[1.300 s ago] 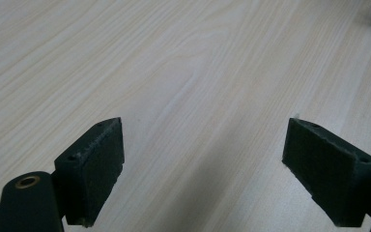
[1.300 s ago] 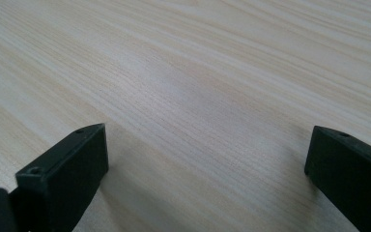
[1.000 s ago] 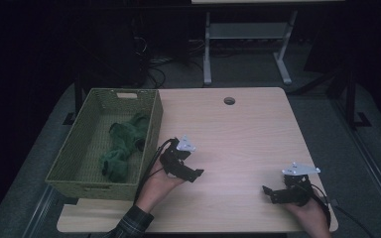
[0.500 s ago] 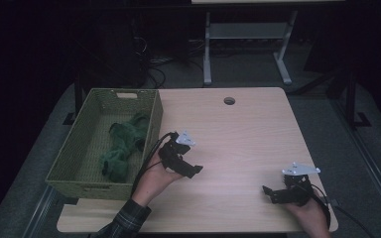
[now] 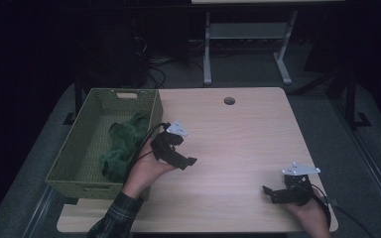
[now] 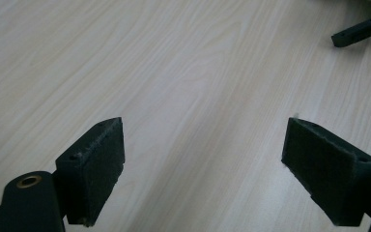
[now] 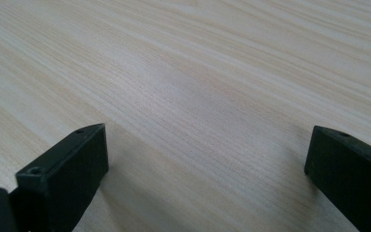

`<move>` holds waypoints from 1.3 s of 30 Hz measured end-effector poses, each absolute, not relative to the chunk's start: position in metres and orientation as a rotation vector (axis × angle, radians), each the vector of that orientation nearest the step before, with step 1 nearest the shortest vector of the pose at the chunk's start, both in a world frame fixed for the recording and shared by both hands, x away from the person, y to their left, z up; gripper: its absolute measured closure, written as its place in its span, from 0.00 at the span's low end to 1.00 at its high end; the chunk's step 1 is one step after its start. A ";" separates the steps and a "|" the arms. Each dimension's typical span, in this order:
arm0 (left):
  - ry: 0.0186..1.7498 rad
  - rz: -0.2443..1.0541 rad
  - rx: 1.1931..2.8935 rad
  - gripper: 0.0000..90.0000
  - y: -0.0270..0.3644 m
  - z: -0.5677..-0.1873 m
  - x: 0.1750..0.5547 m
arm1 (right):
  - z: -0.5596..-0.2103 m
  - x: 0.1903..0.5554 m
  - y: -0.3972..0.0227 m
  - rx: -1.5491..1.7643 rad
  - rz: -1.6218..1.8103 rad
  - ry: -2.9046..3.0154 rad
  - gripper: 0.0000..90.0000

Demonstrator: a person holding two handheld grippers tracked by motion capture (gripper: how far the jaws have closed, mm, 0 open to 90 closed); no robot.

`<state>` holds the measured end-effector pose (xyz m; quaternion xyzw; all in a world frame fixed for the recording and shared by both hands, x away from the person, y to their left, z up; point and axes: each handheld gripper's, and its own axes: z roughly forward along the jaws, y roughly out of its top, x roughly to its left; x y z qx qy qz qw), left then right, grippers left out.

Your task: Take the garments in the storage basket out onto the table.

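No readable text, label, brand, number or sign appears anywhere.

Surface (image 5: 248, 139): pale wood grain, a round hole (image 5: 229, 101) near its far edge.
Floor (image 5: 327, 114): grey carpet around the surface.
Far furniture: white metal frame (image 5: 243, 34) with splayed feet.
Cables (image 5: 154, 64): tangled on the floor behind.
Light: dim room, dark edges.

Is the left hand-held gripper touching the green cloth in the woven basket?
Apart. The left gripper view shows the left hand-held gripper open, with just bare wooden table between its jaws.
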<state>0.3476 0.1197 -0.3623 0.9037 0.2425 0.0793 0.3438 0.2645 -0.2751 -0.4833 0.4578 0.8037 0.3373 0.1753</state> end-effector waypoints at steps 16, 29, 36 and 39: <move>0.655 0.225 2.270 0.18 0.158 -0.344 0.349 | -0.483 0.264 -0.275 1.298 0.956 2.276 0.01; 0.699 0.267 2.244 0.18 0.189 -0.335 0.350 | -0.483 0.264 -0.275 1.299 0.956 2.277 0.01; 0.743 0.290 2.221 0.18 0.207 -0.332 0.351 | -0.483 0.264 -0.275 1.298 0.956 2.277 0.01; 0.762 0.306 2.215 0.18 0.217 -0.330 0.351 | -0.483 0.264 -0.275 1.298 0.956 2.277 0.01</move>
